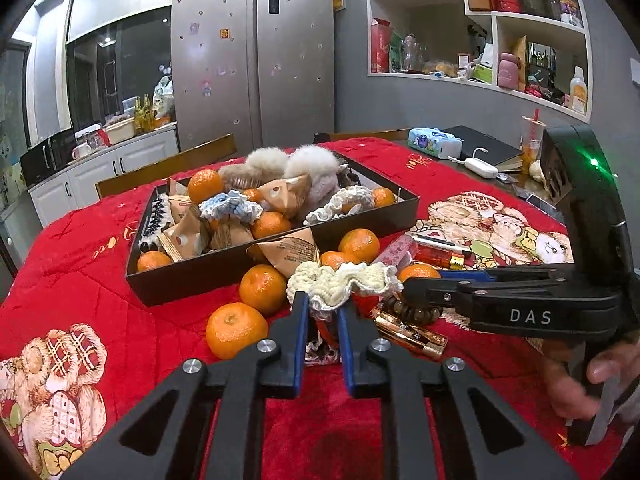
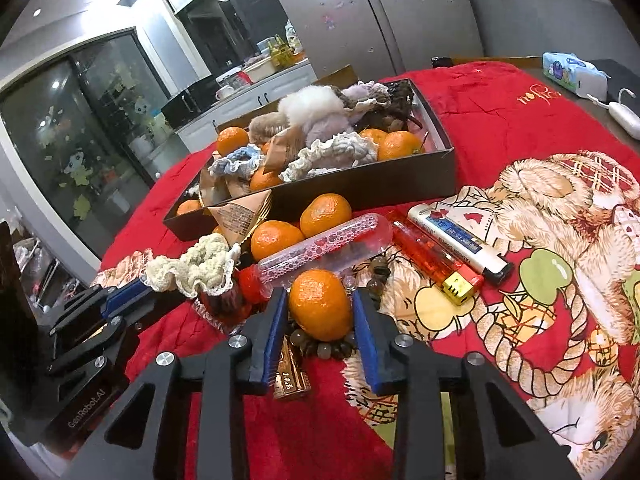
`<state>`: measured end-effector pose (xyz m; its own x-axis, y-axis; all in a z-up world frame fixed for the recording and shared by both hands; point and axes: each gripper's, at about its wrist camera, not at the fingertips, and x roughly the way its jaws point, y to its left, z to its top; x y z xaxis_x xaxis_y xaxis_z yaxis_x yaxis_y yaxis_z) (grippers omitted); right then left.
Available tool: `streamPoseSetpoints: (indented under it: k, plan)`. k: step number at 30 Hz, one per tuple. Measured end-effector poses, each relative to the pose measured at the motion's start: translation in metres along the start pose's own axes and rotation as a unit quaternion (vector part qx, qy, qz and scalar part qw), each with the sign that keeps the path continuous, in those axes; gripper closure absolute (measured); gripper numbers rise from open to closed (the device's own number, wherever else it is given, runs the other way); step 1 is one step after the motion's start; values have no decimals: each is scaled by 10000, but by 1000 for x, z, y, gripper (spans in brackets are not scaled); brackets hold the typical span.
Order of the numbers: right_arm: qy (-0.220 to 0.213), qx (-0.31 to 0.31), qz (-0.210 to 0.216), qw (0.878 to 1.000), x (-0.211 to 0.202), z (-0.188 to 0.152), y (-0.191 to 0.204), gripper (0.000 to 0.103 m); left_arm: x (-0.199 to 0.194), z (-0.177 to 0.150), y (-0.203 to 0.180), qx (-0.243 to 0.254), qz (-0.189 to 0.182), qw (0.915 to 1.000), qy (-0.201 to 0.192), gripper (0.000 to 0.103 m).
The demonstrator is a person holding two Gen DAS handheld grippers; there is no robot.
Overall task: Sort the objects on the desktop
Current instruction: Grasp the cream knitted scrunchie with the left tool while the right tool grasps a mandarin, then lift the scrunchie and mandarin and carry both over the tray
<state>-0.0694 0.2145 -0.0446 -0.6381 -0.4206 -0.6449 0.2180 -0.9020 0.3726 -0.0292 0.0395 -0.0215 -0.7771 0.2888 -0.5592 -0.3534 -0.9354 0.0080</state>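
Red-quilted desk [image 1: 100,240]: left claw [image 1: 323,312] pinches cream scrunchie [image 1: 344,280], right claw [image 2: 320,312] brackets a tangerine [image 2: 319,304], grip unclear; next, I'd lift both to tray [image 1: 224,276].

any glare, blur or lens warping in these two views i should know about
Left wrist view: strong fisheye bending, the fridge and shelves bow outward, corners go black; the hand at the right edge is blurred; the mandarin stays sharp. Right wrist view: same warping, ceiling lights reflect in the glass door; glare spots on the clear tube.
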Motion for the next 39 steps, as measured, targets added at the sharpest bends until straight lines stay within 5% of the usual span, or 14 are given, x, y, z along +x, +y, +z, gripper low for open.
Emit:
streamPoseSetpoints:
  k: [15,39]
  plan:
    - [-236,-105,300,9992,-16,-4,1,72,-23,-2,-1,51,-290,9980,-561,88]
    - [-706,-619,155,9955,-37,-8,19,72,-30,-1,-4,74,-351,9973,-644,89]
